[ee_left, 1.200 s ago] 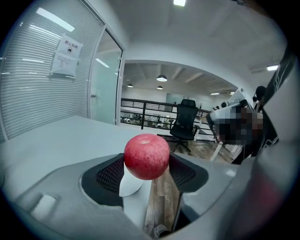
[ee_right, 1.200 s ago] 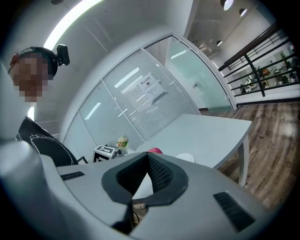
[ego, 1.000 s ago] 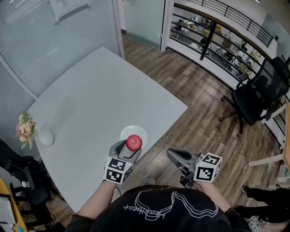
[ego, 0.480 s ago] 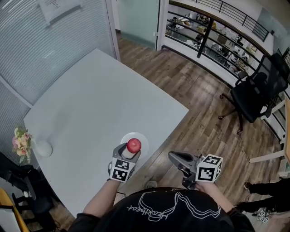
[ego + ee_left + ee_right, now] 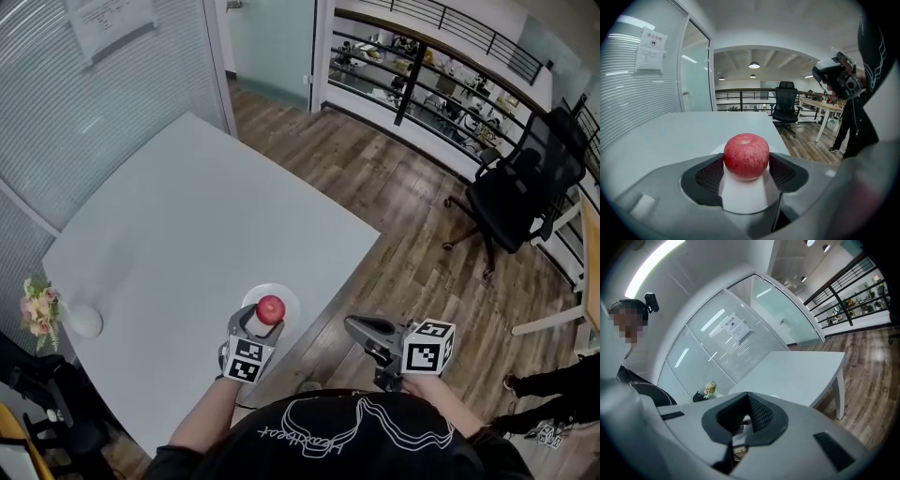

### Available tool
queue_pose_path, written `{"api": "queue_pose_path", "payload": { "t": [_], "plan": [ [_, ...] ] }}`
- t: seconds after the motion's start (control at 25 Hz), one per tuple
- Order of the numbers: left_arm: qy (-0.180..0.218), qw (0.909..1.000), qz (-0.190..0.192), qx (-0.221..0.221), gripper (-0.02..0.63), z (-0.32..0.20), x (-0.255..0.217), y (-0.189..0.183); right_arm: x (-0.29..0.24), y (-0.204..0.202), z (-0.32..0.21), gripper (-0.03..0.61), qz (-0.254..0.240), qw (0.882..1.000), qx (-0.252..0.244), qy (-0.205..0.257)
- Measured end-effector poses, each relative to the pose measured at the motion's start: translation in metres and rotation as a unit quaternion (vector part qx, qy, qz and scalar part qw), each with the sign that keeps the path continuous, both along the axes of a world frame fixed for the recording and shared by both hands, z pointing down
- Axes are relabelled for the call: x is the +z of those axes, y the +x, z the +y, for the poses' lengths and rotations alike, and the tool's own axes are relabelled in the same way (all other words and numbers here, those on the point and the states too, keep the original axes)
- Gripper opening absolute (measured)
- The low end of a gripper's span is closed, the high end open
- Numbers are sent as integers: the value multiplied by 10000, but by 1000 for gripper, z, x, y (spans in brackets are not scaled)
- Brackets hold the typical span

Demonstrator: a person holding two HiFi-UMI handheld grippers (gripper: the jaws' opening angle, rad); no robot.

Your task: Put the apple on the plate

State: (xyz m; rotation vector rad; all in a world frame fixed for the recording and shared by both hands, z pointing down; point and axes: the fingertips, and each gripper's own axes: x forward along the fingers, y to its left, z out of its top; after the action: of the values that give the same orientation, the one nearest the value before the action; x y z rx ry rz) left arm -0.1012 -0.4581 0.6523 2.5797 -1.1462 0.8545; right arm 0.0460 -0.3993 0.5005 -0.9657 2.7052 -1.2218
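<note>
A red apple (image 5: 270,308) sits between the pads of my left gripper (image 5: 265,317), which is shut on it. In the left gripper view both dark pads press the sides of the apple (image 5: 746,155). Under it lies a white plate (image 5: 290,299) near the table's front edge, and its rim (image 5: 716,149) shows behind the apple. The apple hangs low over the plate; whether it touches I cannot tell. My right gripper (image 5: 354,327) is held off the table over the wooden floor, its jaws together and nothing in them (image 5: 747,401).
The white table (image 5: 187,216) ends just right of the plate. A small white vase with flowers (image 5: 56,317) stands at its left edge. A black office chair (image 5: 511,202) is on the floor at the right. A frosted glass wall runs behind the table.
My left gripper has come down with the apple, closer onto the plate. The right gripper has stayed about where it was.
</note>
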Motion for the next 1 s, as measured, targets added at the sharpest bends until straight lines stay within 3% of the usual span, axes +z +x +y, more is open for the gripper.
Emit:
{"api": "queue_pose_path", "payload": {
  "t": [0.56, 0.84, 1.0],
  "plan": [
    [-205, 9995, 216, -106, 334, 9, 1, -7, -5, -10, 15, 9, 42, 9999, -123, 101],
    [-268, 9984, 301, -399, 336, 24, -21, -15, -12, -7, 22, 9, -71, 9994, -142, 293],
    [-240, 9960, 590, -634, 336, 37, -55, -21, -17, -9, 33, 9, -59, 9983, -339, 460]
  ]
}}
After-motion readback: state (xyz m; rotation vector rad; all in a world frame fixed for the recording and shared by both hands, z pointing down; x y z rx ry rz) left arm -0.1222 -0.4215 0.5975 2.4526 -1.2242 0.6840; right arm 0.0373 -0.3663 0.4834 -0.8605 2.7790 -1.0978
